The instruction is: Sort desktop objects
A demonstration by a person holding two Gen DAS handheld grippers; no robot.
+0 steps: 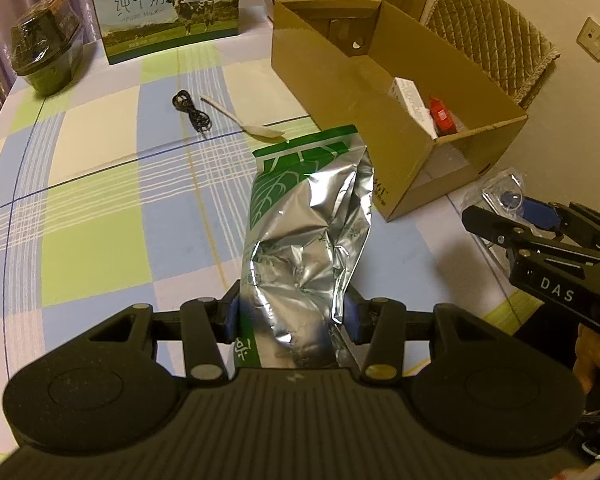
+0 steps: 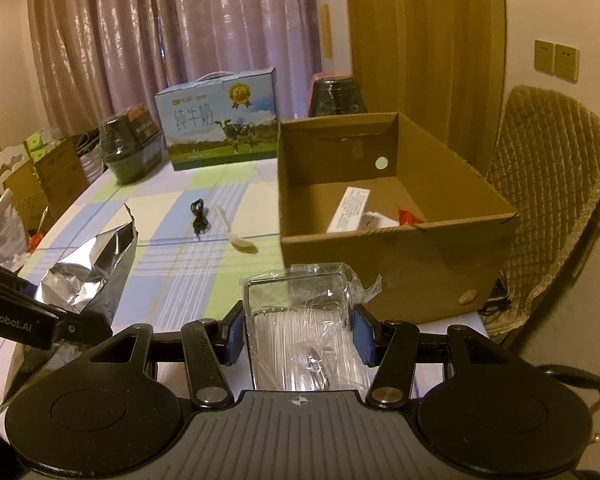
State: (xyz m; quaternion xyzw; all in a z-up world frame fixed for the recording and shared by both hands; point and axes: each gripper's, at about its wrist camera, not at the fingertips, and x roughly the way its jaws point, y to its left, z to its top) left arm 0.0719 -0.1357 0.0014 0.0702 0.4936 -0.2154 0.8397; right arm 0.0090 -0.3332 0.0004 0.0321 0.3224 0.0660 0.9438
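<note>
Left gripper (image 1: 291,316) has its fingers clamped on the bottom end of a silver/green foil bag (image 1: 306,236), bag sticks up and fwd over the table (image 1: 92,184), top edge pointing at the near corner of the cardboard box (image 1: 400,128). Can't tell if the bag touches the box.

Right gripper (image 2: 299,334) has its fingers clamped on a clear plastic case (image 2: 304,336) w/ loose wrap around it, held just in front of the box's near wall, def not inside yet.

Box is open on top, sits on the right side of the table. Inside: a white packet (image 2: 350,208) and smth red (image 1: 440,114).

Out on the checked cloth, left of the box: a coiled black cable (image 1: 192,112) and right beside it a pale spoon (image 1: 244,118), not touching afaict. Further back there's a milk carton w/ a cow on it (image 1: 168,8) and a dark wrapped pot (image 1: 46,54) at the far left edge.
</note>
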